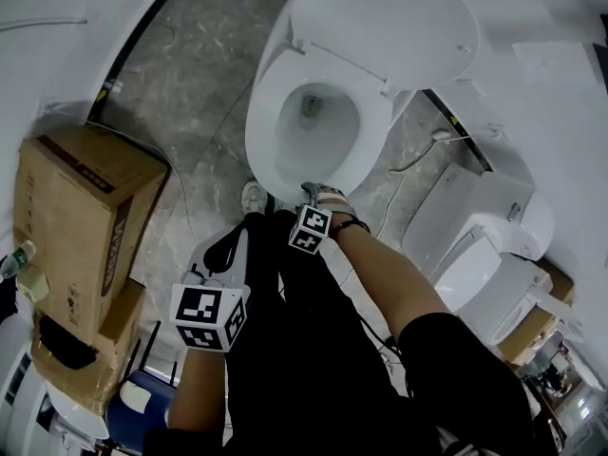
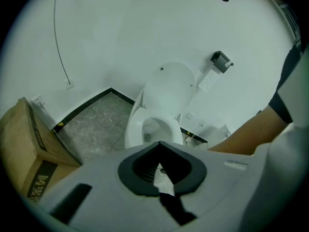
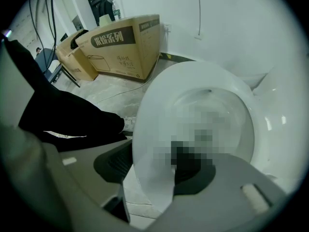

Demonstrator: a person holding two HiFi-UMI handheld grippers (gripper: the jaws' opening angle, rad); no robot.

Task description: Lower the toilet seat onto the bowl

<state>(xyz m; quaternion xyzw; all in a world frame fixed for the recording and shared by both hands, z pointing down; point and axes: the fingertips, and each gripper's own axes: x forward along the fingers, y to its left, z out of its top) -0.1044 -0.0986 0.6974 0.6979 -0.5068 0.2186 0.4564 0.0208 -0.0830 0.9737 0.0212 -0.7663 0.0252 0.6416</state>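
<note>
White plastic toilet seat lies flat over the bowl, just beyond and below your right gripper. That gripper points steeply down at the seat's front edge. Its jaws stand wide apart. The seat's front rim sits in the gap between them, and the pads do not look pressed against it, so the gripper has hold of nothing. On the far side of the bowl from that gripper, the lid stands raised against the white wall.

Your left gripper is held back, nearer your body and to the left of the right one, well apart from the toilet. It slants downward, aimed toward the bowl. Its jaws are closed together at the tips, with only a thin sliver of light showing between the dark pads and no object between them.

Just left of the right gripper, at the foot of the toilet, is the toe of a white shoe. Black trousers fill the space beneath both grippers. Your bare right forearm runs back from the right gripper.

Grey marbled floor spreads out to the left of the toilet. Farther left of the left gripper, brown cardboard boxes are stacked beside the wall. To the right of the right gripper, well apart, stands a second white toilet.
</note>
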